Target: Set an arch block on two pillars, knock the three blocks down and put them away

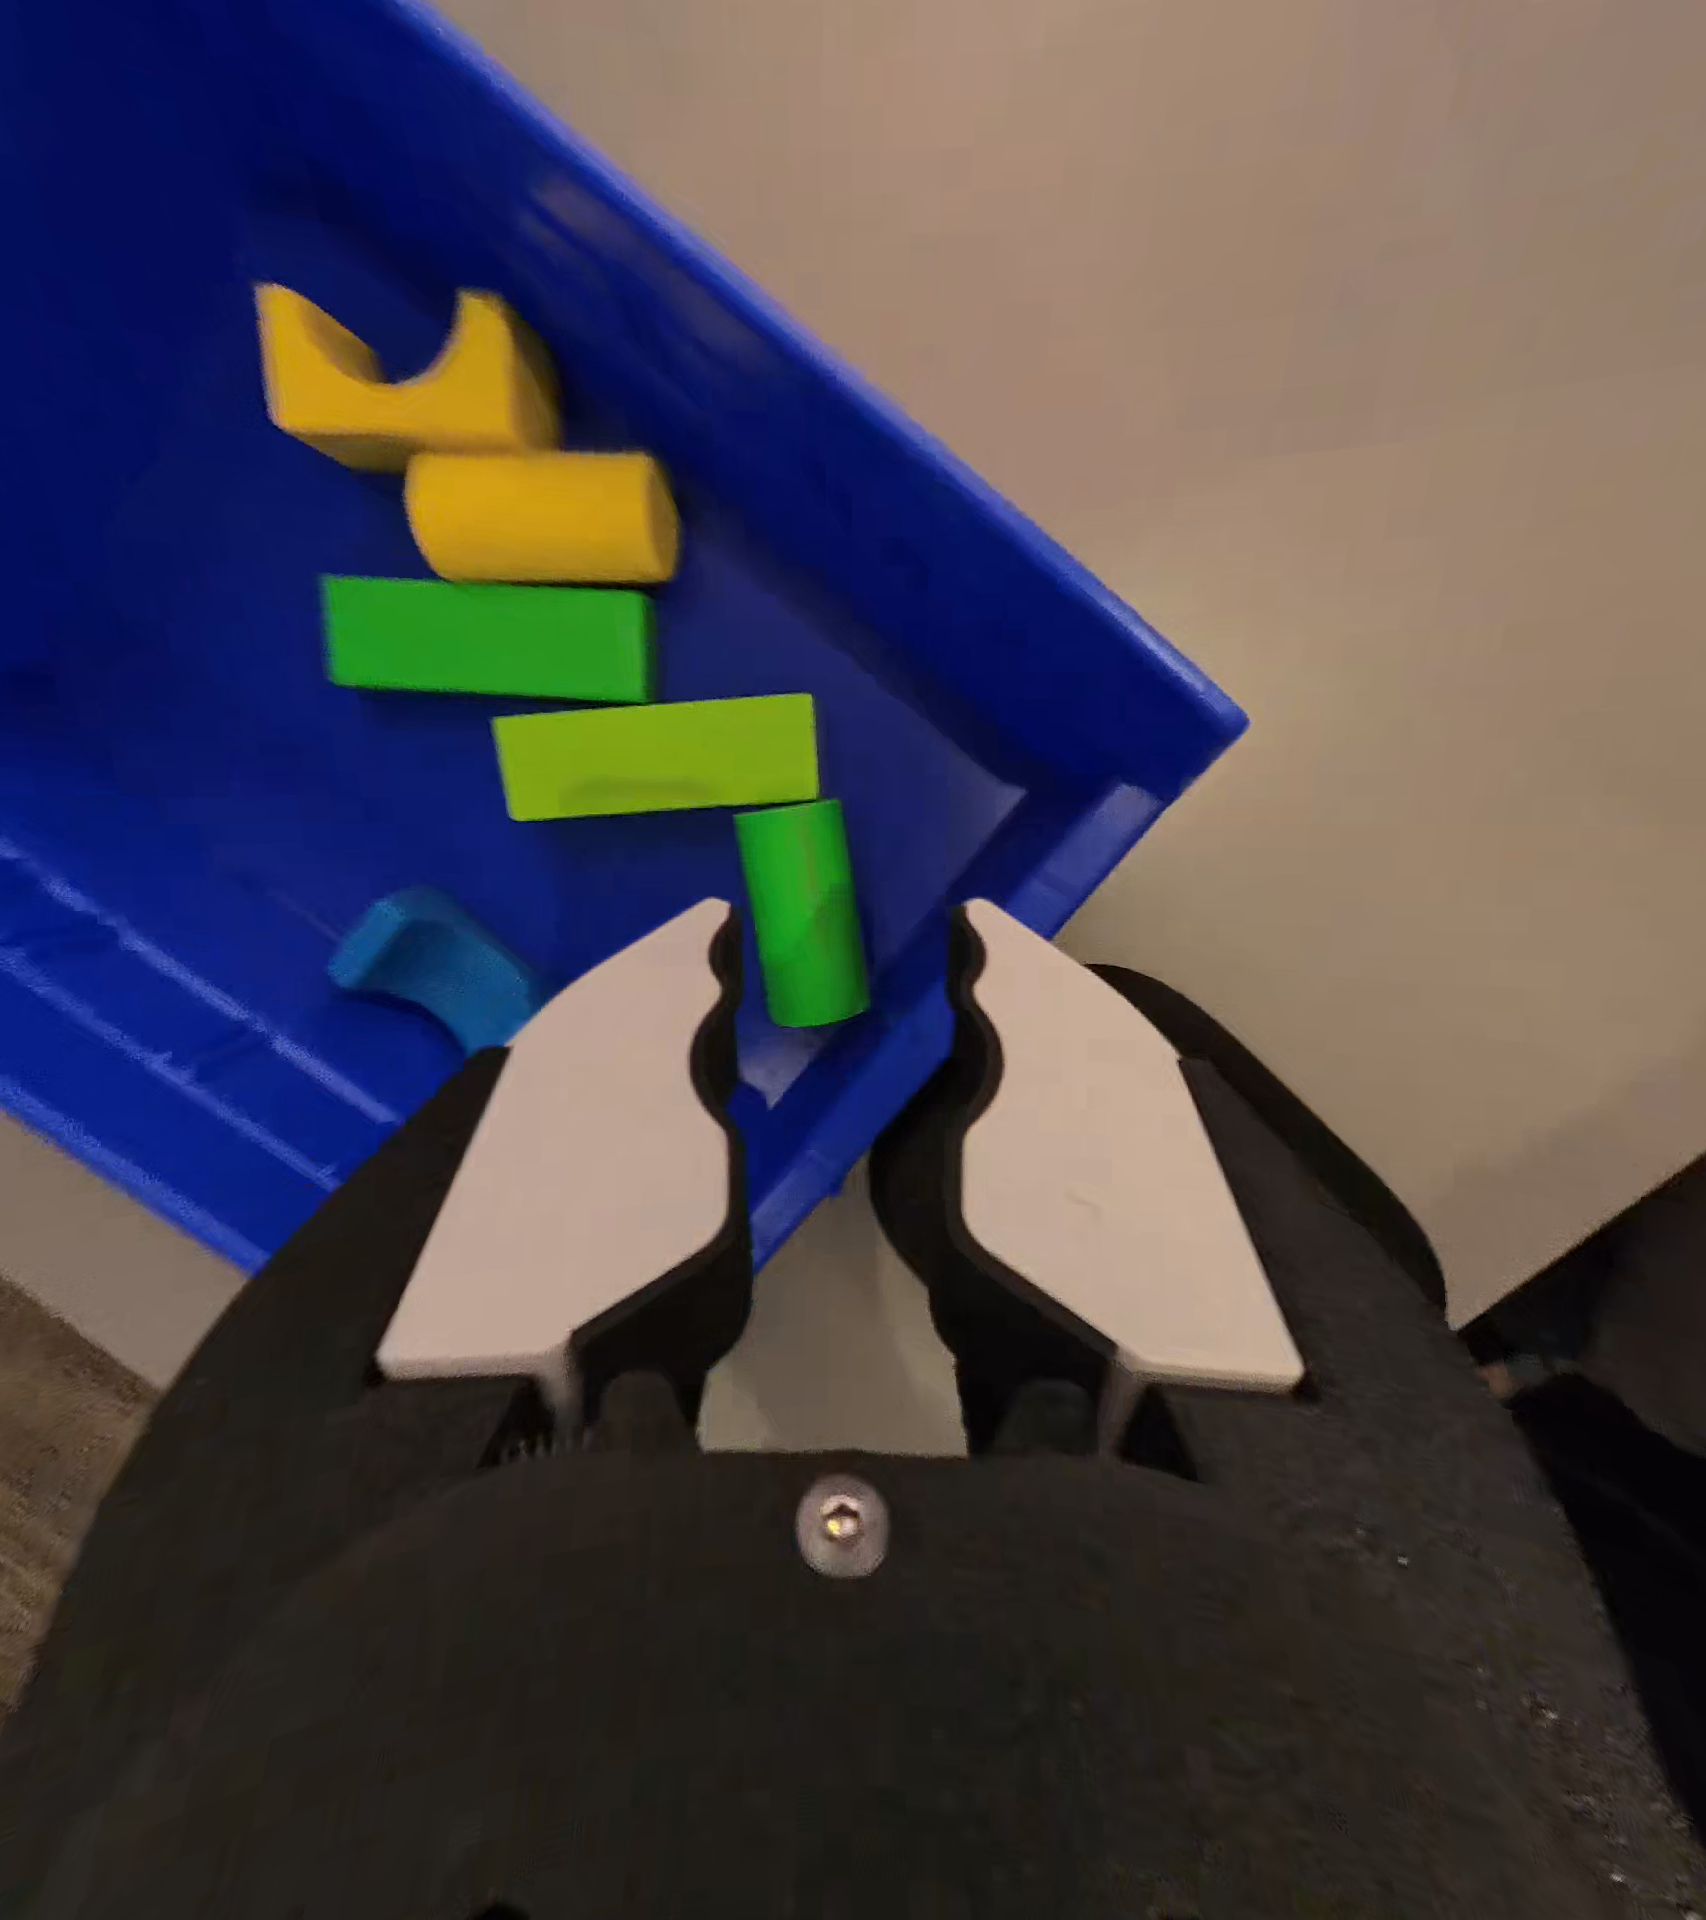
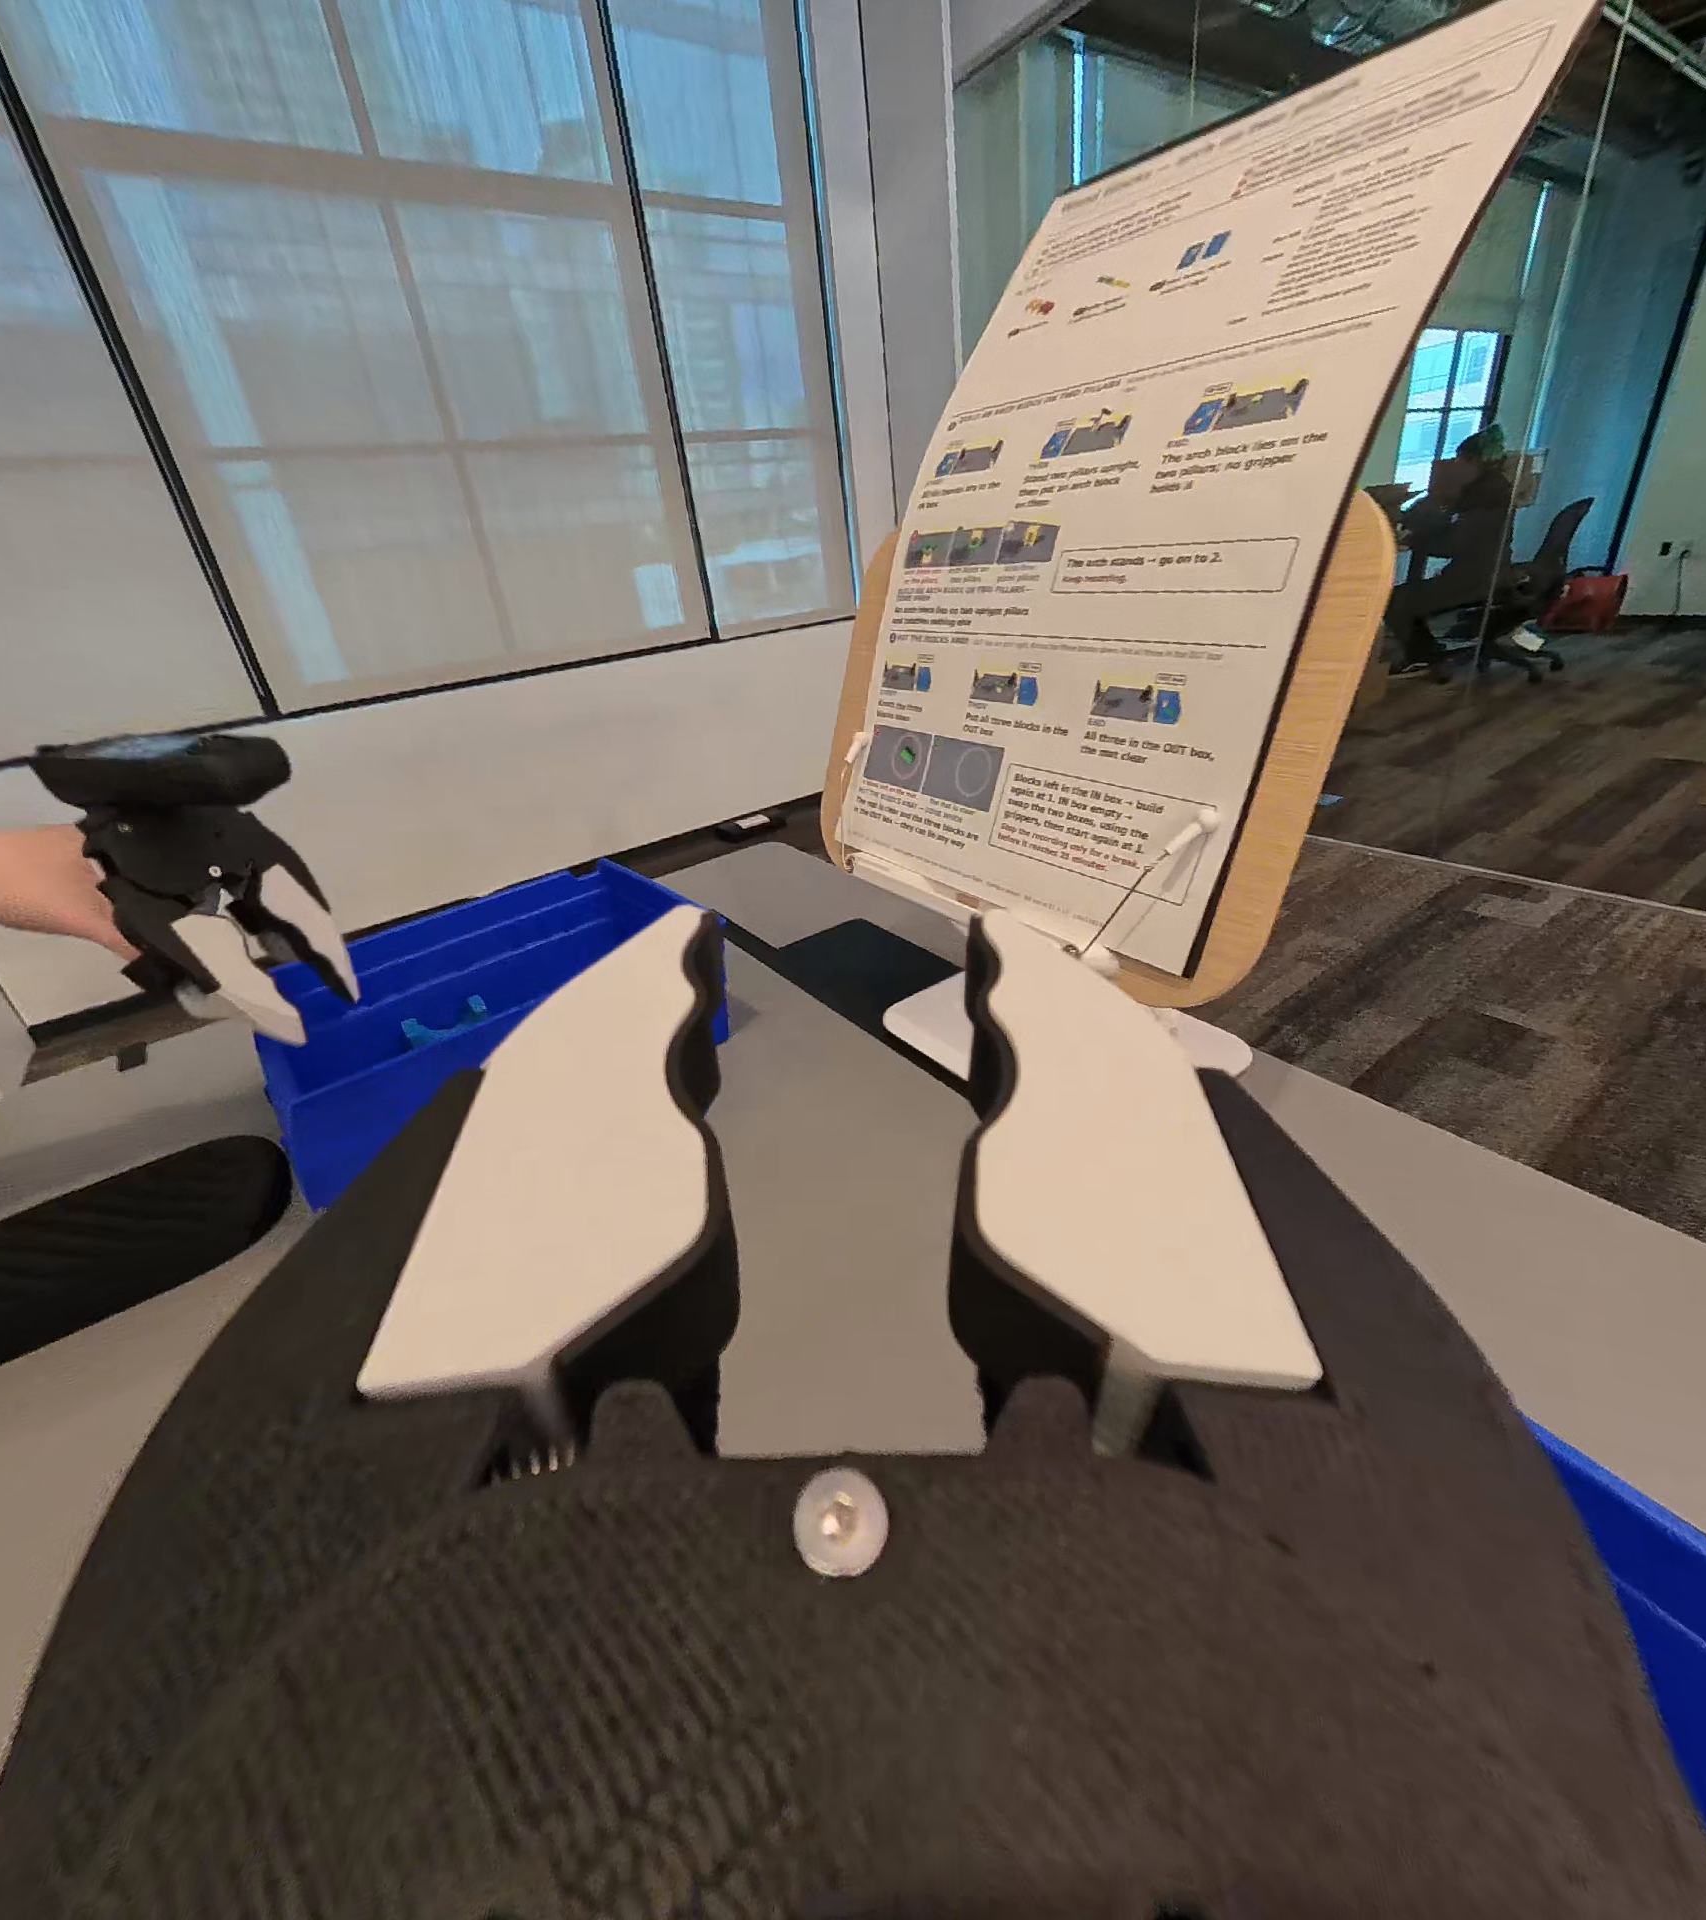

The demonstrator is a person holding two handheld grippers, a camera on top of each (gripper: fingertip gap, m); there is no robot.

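Setting: office room with large gridded windows [image 2: 361, 343], patterned carpet, and a glass partition at the right behind which a person sits in a chair, far off. Surface: pale grey desk [image 2: 1451, 1299].

Item 1. Blue bin [image 1: 932, 520], open-topped, near the desk's left edge as the right wrist view shows it. Contents, lying flat on the bin floor in a loose diagonal row:
- yellow arch block [image 1: 402, 379], notch facing up in the picture, farthest from the gripper;
- yellow cylinder [image 1: 542, 516], on its side, touching the arch;
- dark green rectangular block [image 1: 487, 636], just beside the cylinder;
- light green rectangular block [image 1: 657, 755], next along;
- green cylinder [image 1: 805, 912], on its side near the bin's corner, nearest the fingertips;
- blue arch block [image 1: 433, 966], apart from the row, by the bin's near wall, partly hidden by a finger.

Item 2. Left gripper [image 1: 841, 914], held over the bin's corner by a hand [image 2: 7, 883]; jaws spread, nothing between them.

Item 3. Right gripper [image 2: 841, 925], over the desk's middle, facing the stand; jaws spread, empty.

Item 4. Printed instruction sheet [image 2: 1192, 499] on a wooden stand [image 2: 1337, 665] at the desk's far edge.

Item 5. Second blue bin [image 2: 1701, 1621], only its edge visible at the desk's right.

Item 6. Black padded chair arm [image 2: 90, 1247], oval, beside the desk's left edge.
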